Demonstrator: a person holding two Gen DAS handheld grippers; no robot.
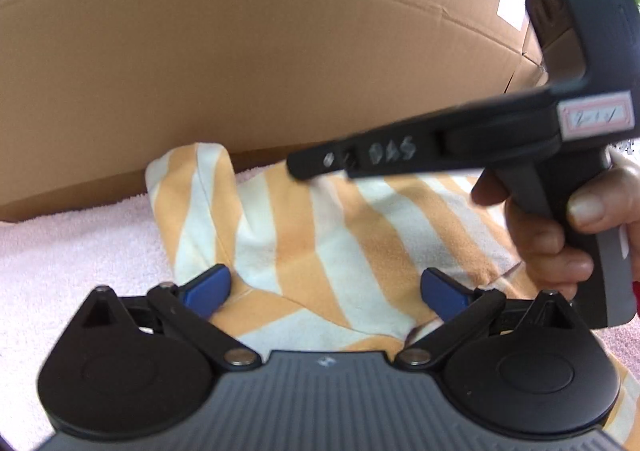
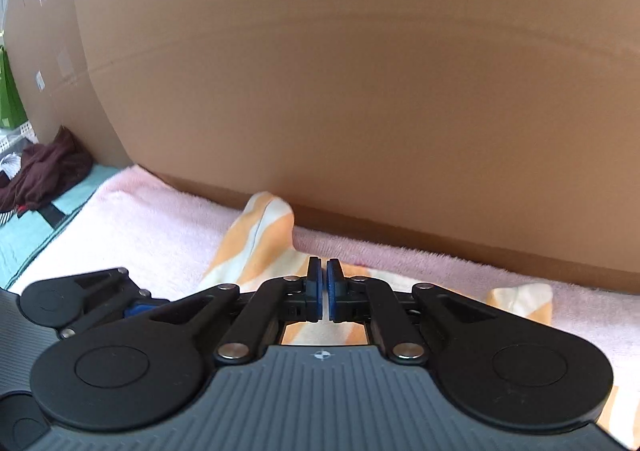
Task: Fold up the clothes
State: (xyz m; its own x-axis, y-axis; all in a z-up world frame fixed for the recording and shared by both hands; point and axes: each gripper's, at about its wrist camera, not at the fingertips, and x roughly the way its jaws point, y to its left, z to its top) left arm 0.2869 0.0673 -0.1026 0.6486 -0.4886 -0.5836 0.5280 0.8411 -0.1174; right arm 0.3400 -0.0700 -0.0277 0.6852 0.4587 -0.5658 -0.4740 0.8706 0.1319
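An orange-and-white striped garment (image 1: 320, 235) lies on a pink towel (image 1: 72, 251), one sleeve reaching toward the cardboard wall. My left gripper (image 1: 326, 289) is open just above the garment's near edge, its blue pads (image 1: 208, 287) wide apart on either side of the cloth. My right gripper (image 1: 298, 167) comes in from the right, held by a hand (image 1: 560, 235), with its tip over the far part of the garment. In the right wrist view the right gripper (image 2: 324, 283) is shut, pads nearly touching, low over the striped garment (image 2: 256, 243). I see no cloth between them.
A tall cardboard wall (image 2: 360, 91) stands close behind the towel (image 2: 160, 219). At the far left a dark maroon piece of clothing (image 2: 44, 171) lies on a teal mat (image 2: 24, 239). The towel's left edge drops to that mat.
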